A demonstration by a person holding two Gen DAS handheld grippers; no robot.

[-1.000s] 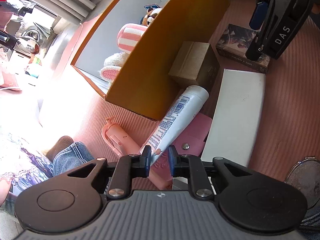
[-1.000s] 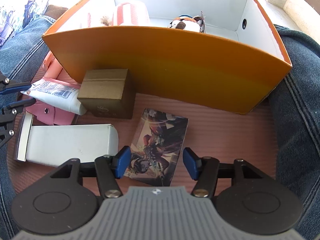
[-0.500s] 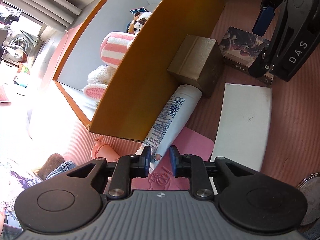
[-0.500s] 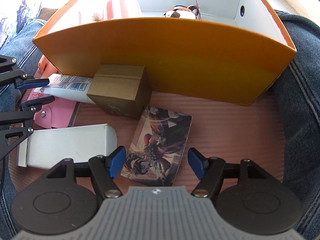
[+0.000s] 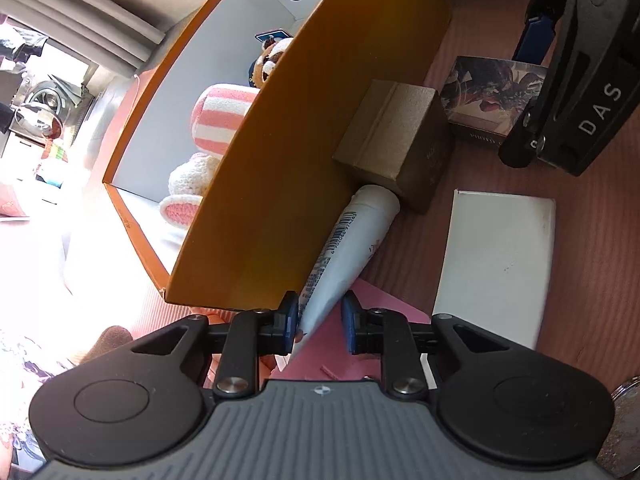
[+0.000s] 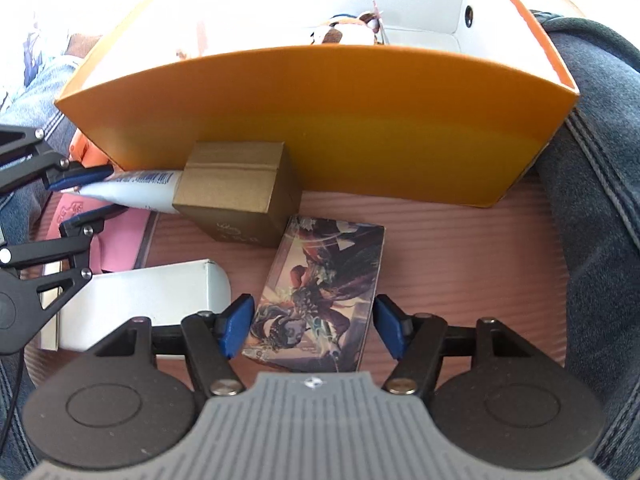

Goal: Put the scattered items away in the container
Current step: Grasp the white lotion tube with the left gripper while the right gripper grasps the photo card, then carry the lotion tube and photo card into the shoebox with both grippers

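Note:
The orange box (image 6: 320, 120) stands on the pink mat with plush toys (image 5: 220, 120) inside. Along its near wall lies a white tube (image 5: 352, 240), its cap against a small gold carton (image 5: 396, 140). My left gripper (image 5: 320, 322) is open around the tube's flat tail; one pad touches it and the other stands off. My right gripper (image 6: 314, 330) straddles the near end of an illustrated card box (image 6: 320, 292). Its jaws are closing, with a gap still showing at the right pad.
A flat white box (image 6: 140, 300) lies left of the card box, and a pink wallet (image 5: 332, 352) lies under the tube's tail. A round mirror (image 5: 624, 432) sits at the mat's edge. A person's jeans-clad legs (image 6: 600, 200) flank the mat.
My left gripper slid forward along the tube toward the orange box, and its jaws spread slightly. The right gripper's jaws widened a little around the card box and came lower over it.

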